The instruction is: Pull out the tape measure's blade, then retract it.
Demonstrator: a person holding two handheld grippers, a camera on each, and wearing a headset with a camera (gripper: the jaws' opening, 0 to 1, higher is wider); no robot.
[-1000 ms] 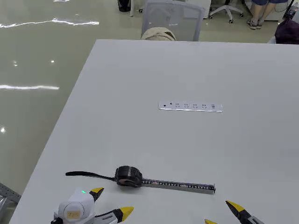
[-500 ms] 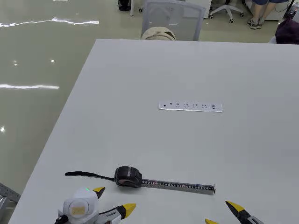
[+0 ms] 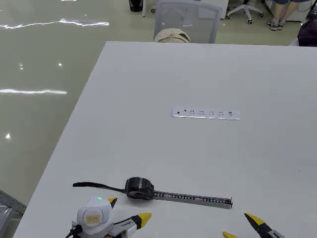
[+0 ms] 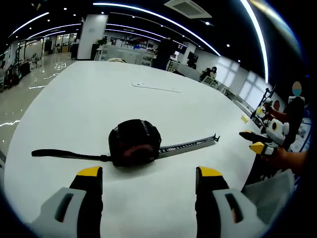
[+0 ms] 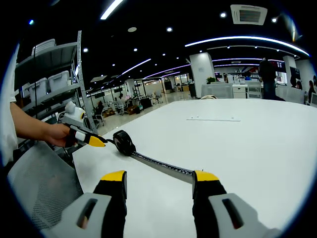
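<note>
Black tape measure (image 3: 138, 188) by near table (image 3: 198, 74) edge; left gripper (image 3: 128, 209), right gripper (image 3: 240, 226) both spread.

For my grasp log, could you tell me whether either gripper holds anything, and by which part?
Nothing is held. The left gripper and right gripper stand open, short of the tape measure lying on the table.

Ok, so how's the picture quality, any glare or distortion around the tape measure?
Head view: even light, tape measure sharp, glare streaks only on the floor. Left gripper view: fisheye curves the table edge, tape measure crisp. Right gripper view: dark ceiling, blade in focus.
</note>
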